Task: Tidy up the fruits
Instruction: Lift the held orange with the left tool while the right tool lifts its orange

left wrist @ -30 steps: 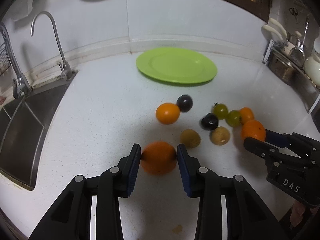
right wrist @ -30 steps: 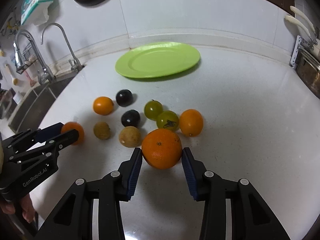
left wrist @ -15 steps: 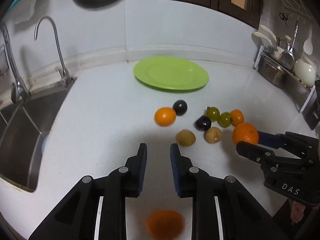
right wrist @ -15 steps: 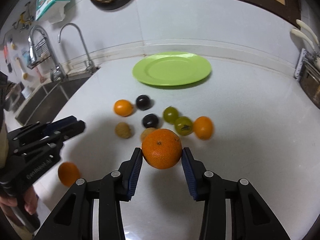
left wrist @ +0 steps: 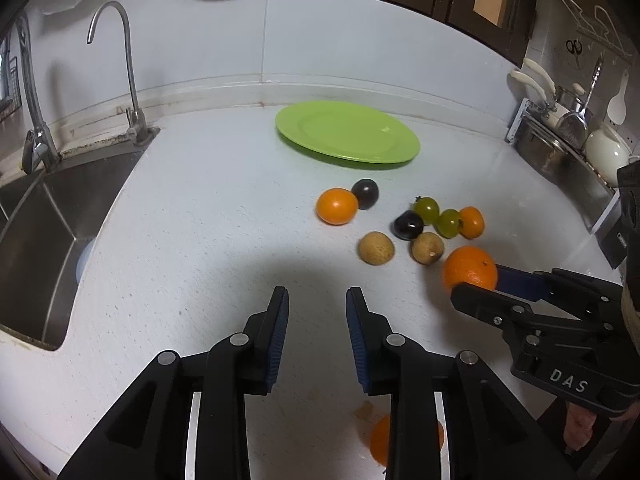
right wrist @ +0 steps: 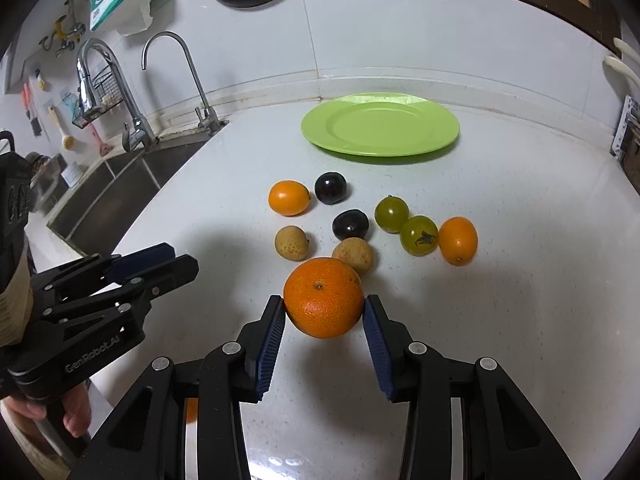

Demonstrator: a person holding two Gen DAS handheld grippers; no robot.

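Right gripper (right wrist: pixel 324 316) holds an orange (right wrist: pixel 323 297); left gripper (left wrist: pixel 317 312) holds nothing, its jaws narrowly parted.

The orange sits clamped between both pads above the counter (right wrist: pixel 520 280), just short of the loose fruit. The green plate (right wrist: pixel 380 124) lies bare beyond the cluster, well apart. Judgement: carry the orange high over the small fruit to avoid knocking them, lower it to the plate's centre, and release only on contact so it does not roll. A second orange (left wrist: pixel 380 436) lies on the counter beneath the left gripper, partly hidden, needing a fresh grasp. Legible writing: "DAS" on the right gripper body, "GenRobot.AI" on the left.
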